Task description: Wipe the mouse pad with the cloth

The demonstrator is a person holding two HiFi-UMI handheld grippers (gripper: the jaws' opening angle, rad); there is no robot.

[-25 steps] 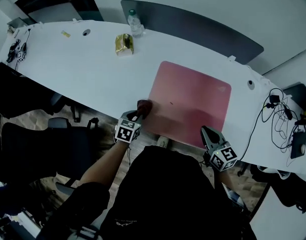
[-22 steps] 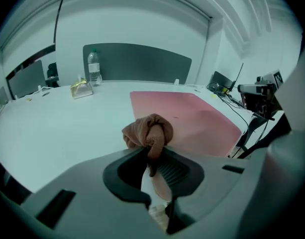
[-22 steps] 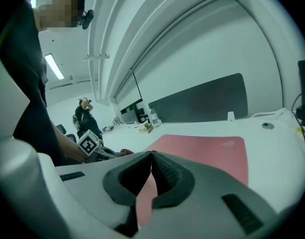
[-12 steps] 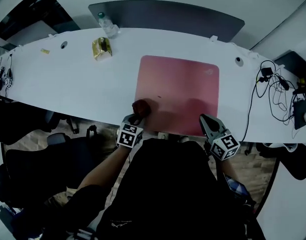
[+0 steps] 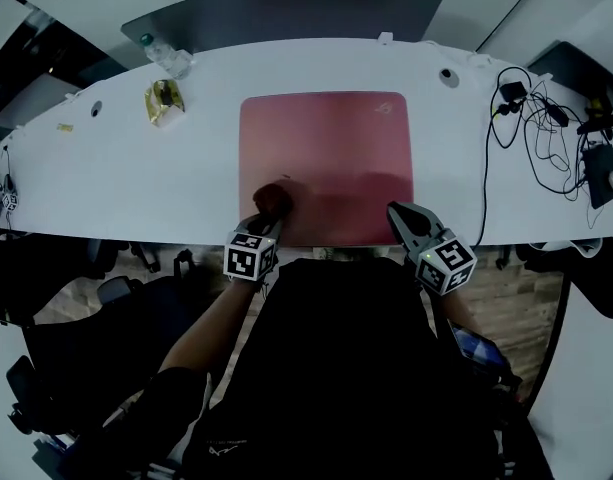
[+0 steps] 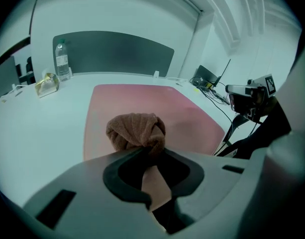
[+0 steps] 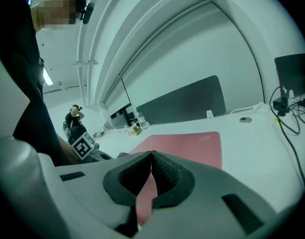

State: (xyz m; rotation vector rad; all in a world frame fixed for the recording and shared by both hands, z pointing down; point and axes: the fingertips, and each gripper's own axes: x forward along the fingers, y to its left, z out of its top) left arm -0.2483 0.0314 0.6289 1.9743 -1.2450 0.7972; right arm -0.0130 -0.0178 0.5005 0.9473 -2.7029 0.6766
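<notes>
Left gripper (image 5: 267, 220): clenched on a bunched brown terry cloth (image 5: 273, 199). The wad sticks out ahead of the jaw tips, over the near-left part of the pink rectangular mouse pad (image 5: 331, 153). In the left gripper view, the cloth (image 6: 137, 130) is pinched between the jaws of the left gripper (image 6: 148, 152), and the pad (image 6: 157, 108) runs away behind it.

Right gripper (image 5: 399, 213): jaws closed, tips meeting, nothing between them (right gripper view (image 7: 151, 154)). It sits over the pad's near-right corner. Can't tell if it touches the pad. The pad (image 7: 192, 144) is ahead of it.

The pad lies flat, centred on the white curved desk (image 5: 116, 183), with its near edge close to the desk's front edge. The rest of the pad surface is bare between the two grippers.

Surroundings:
- Clear plastic water bottle (image 5: 166, 57) upright at the far-left edge of the desk, well clear of the pad.
- Crumpled gold foil packet (image 5: 163, 101) just in front of the bottle, also off the pad.
- Dark grey partition panel (image 5: 286, 13) along the far side of the desk.
- Round cable grommets (image 5: 447, 76) on the desk beyond the pad's far-right corner.
- Tangle of black cables (image 5: 531, 128) on the desk's right end, apart from the pad.
- Black office chair (image 5: 96, 343) under the desk at left.

The only obstructions on the pad are the grippers themselves.
</notes>
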